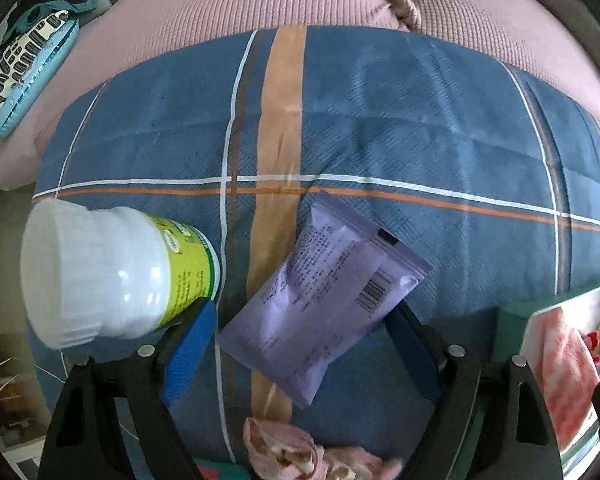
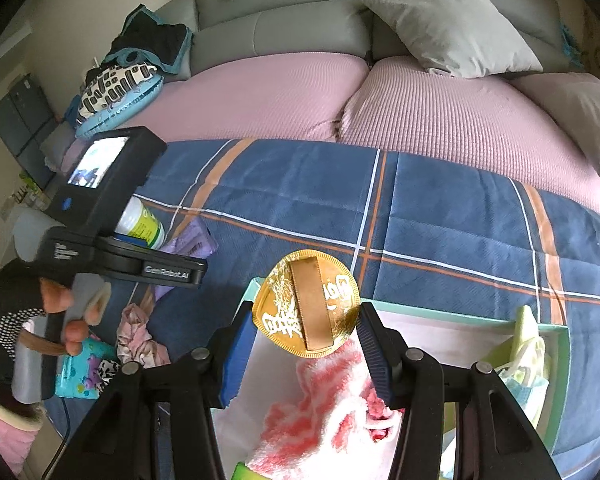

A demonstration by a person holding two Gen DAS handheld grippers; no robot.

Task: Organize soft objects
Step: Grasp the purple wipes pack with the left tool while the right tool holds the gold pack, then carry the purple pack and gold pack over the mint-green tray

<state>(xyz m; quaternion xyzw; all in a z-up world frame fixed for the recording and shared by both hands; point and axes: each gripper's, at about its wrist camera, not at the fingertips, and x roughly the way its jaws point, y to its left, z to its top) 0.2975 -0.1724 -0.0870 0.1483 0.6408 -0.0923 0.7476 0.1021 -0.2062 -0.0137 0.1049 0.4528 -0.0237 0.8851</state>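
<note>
Right gripper (image 2: 305,332) clamped on gold disc (image 2: 305,310), held on edge over tray (image 2: 555,326); brown band on disc runs top to bottom. Left gripper (image 1: 300,344) released, straddling purple pouch (image 1: 323,300) left of tray; pouch long axis diagonal, barcode end upper right, pads clear.

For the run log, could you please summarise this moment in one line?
left gripper: open over purple foil packet | right gripper: shut on round gold disc over mint-green tray | surface: blue plaid quilt
</note>
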